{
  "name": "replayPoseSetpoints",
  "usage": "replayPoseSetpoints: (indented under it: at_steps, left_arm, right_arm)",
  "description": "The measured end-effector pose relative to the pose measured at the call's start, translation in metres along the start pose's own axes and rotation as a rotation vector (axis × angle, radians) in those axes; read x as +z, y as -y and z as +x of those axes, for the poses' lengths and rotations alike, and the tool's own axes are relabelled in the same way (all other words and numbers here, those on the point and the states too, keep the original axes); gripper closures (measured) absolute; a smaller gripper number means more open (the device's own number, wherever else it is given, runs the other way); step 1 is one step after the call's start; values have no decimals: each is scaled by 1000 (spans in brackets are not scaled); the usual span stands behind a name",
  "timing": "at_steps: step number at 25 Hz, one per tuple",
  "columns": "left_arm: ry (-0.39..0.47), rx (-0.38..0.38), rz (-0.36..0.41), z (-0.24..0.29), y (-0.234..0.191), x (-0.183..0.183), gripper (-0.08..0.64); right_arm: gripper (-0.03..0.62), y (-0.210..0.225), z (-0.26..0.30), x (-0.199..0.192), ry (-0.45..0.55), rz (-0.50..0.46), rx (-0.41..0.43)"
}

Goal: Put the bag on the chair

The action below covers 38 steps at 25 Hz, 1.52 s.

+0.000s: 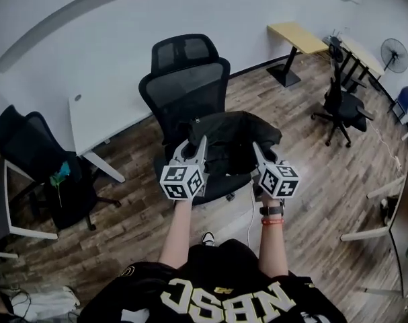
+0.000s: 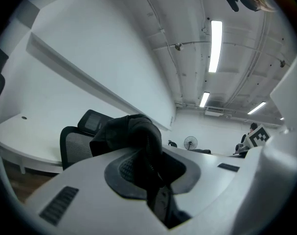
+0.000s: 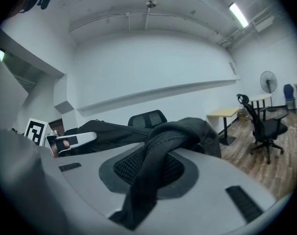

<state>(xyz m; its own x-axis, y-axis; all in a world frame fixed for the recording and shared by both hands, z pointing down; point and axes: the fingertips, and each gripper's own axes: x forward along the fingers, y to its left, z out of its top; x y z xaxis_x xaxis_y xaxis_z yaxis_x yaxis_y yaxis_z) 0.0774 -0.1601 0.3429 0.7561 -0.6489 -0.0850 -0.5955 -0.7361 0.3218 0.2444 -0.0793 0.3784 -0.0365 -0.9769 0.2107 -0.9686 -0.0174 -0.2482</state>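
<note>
A black bag (image 1: 232, 140) hangs between my two grippers, just above the seat of the black mesh office chair (image 1: 190, 89). My left gripper (image 1: 198, 147) is shut on the bag's left side; dark fabric (image 2: 138, 146) is pinched between its jaws, with the chair's back (image 2: 75, 143) behind it. My right gripper (image 1: 259, 152) is shut on the bag's right side, where a strap (image 3: 155, 168) runs through the jaws. The chair's headrest (image 3: 147, 118) shows beyond the bag (image 3: 187, 131).
A white desk (image 1: 96, 113) stands behind the chair. Another black chair (image 1: 39, 160) is at the left, and a third (image 1: 341, 106) at the right by a wooden table (image 1: 296, 38). A floor fan (image 1: 394, 51) stands far right. Wood floor surrounds the chair.
</note>
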Motion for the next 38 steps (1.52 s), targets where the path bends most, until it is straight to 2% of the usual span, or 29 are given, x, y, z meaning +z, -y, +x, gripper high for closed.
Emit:
replayPoseSetpoints:
  at_steps: [8,14,20,23,30,32,36,38]
  left_arm:
    - [-9,184,-17,8,-82,-14,500]
    - [25,320,10,42,-126,-1,500]
    - [66,434,52,83,-150,12,499]
    - [66,487,47,97,-159,4,499]
    - [41,578,16,112,-180,-19,499]
    - [13,603,23,112,-184,-30,499]
    - [-110,677,43,103,-207,-69,499]
    - [-152,696,20,101,-223,-87,497]
  right_arm:
    - [523,-23,102,-21,-112,-27,172]
    - [523,-23,184,-4,-172,-44,311]
    - [522,-26,258,20,-196,-48,396]
    - [518,-21,279,18,-226,-61,441]
    - [520,1,308,1,-267,-6,498]
    - [519,4,312,-14,-301,9,505]
    - [516,4,318,-56,-403,6,508]
    - [514,5,322,-74,-447,3,500]
